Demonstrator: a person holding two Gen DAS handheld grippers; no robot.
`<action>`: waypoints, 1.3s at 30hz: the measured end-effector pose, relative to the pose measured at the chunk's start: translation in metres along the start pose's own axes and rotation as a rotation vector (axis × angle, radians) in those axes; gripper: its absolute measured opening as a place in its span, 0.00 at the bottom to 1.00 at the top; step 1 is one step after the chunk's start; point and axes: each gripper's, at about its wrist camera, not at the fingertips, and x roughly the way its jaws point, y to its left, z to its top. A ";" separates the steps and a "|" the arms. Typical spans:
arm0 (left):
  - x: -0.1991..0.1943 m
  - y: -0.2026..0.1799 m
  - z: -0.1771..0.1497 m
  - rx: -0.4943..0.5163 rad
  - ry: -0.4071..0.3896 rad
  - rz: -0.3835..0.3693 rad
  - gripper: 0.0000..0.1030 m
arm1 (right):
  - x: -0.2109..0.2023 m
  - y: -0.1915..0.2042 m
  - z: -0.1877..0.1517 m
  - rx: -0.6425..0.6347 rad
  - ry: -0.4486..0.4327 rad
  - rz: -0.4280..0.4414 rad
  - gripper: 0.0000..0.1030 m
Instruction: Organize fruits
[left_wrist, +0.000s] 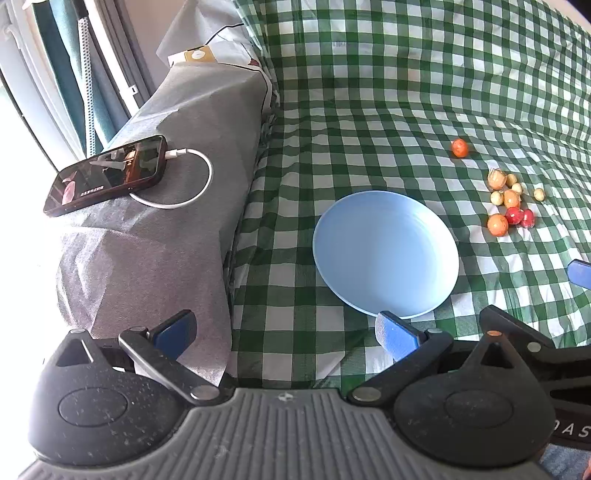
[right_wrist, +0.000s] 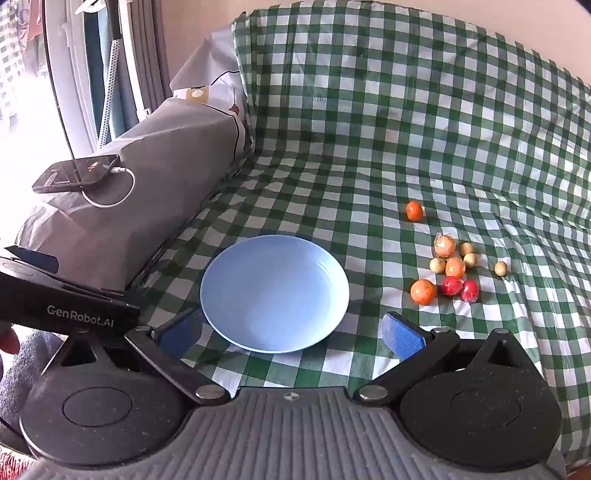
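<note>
An empty light blue plate (left_wrist: 384, 254) (right_wrist: 275, 293) lies on the green checked cloth. To its right sits a cluster of small fruits (left_wrist: 511, 203) (right_wrist: 452, 269): orange ones, two red ones and several pale yellow ones. One orange fruit (left_wrist: 459, 147) (right_wrist: 414, 210) lies apart, farther back. My left gripper (left_wrist: 284, 332) is open and empty, near the plate's front left edge. My right gripper (right_wrist: 291, 332) is open and empty, its fingers astride the plate's near rim without touching it.
A grey covered block (left_wrist: 177, 206) (right_wrist: 140, 192) stands left of the cloth with a phone (left_wrist: 105, 173) (right_wrist: 77, 172) on a white charging cable. The cloth (left_wrist: 406, 92) rises at the back. Curtains and a window are at far left.
</note>
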 end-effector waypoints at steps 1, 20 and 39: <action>0.000 0.000 0.000 0.001 -0.001 0.000 1.00 | 0.000 0.001 -0.001 0.002 0.000 -0.003 1.00; -0.002 0.001 0.000 -0.005 -0.004 -0.001 1.00 | -0.003 0.011 0.002 0.003 0.001 -0.018 1.00; -0.003 0.001 0.000 -0.008 -0.003 -0.006 1.00 | -0.004 0.015 0.001 0.002 0.000 -0.022 1.00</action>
